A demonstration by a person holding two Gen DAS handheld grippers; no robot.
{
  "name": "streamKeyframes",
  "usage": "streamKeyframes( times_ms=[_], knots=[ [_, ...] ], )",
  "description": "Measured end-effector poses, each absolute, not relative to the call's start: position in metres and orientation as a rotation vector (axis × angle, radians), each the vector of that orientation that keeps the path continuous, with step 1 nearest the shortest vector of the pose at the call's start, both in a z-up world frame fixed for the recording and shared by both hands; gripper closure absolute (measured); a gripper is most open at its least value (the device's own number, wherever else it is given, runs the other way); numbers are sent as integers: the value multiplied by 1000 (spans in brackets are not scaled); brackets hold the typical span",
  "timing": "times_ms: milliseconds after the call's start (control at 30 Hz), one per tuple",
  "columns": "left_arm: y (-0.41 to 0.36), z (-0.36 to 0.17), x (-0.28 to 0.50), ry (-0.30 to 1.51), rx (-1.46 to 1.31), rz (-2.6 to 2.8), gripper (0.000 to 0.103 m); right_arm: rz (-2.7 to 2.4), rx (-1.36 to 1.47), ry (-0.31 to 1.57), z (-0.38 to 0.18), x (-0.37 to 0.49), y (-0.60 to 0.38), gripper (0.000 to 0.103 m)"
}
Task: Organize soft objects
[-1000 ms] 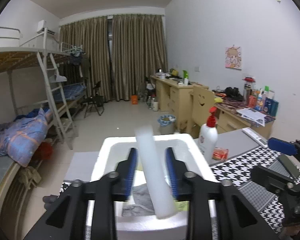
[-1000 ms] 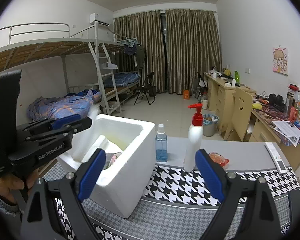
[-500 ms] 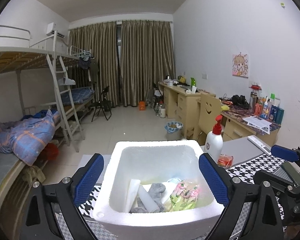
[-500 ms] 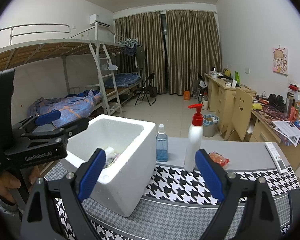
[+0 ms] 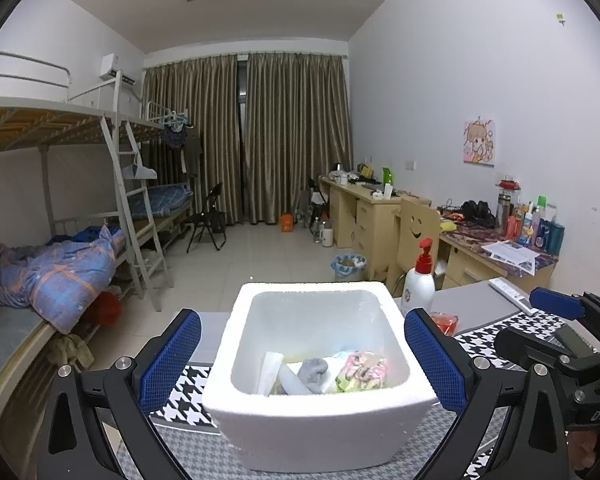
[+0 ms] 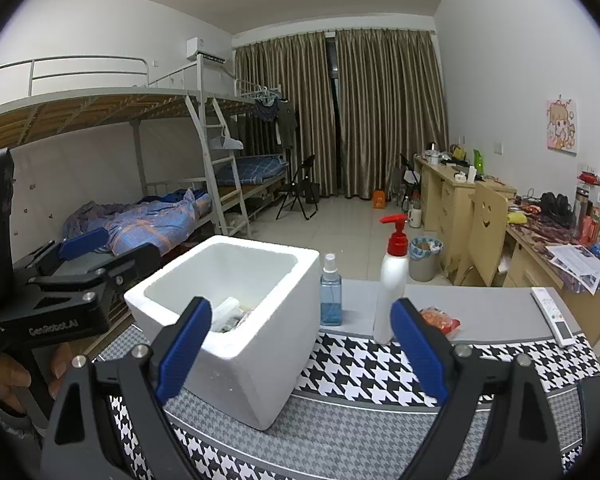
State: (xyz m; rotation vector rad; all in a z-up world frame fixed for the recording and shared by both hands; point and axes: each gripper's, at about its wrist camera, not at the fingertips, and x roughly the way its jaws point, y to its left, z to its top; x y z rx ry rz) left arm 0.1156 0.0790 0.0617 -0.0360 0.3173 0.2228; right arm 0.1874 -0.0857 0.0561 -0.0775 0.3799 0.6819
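Observation:
A white foam box (image 5: 312, 420) stands on the houndstooth tablecloth (image 6: 364, 368). Inside it lie a white foam roll (image 5: 296, 382), a grey sock (image 5: 314, 372) and a pink-and-green patterned pack (image 5: 360, 372). My left gripper (image 5: 302, 318) faces the box from the near side. Its jaws are opening wide, with nothing gripped and its pads (image 5: 172, 360) apart from the box walls. My right gripper (image 6: 302, 304) stands open and empty, to the right of the box (image 6: 260, 340). From there the left gripper (image 6: 80, 248) shows at the far left, with a hand under it.
A red-capped white pump bottle (image 6: 392, 280), a blue spray bottle (image 6: 331, 292), a red packet (image 6: 440, 318) and a white remote (image 6: 552, 314) sit on the grey table top behind the cloth. A bunk bed (image 6: 140, 216) is at the left and desks (image 6: 452, 188) line the right wall.
My left gripper let go of the white foam roll, which now lies in the box. Its jaws spread wide and it drew back from the box. The right gripper stayed put.

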Motion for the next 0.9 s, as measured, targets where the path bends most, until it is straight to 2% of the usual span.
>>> streamKeyframes(
  times_ms=[900],
  knots=[
    [44,56,50,235,-46,247,1,669,-68,292,53,128,-112,9]
  ],
)
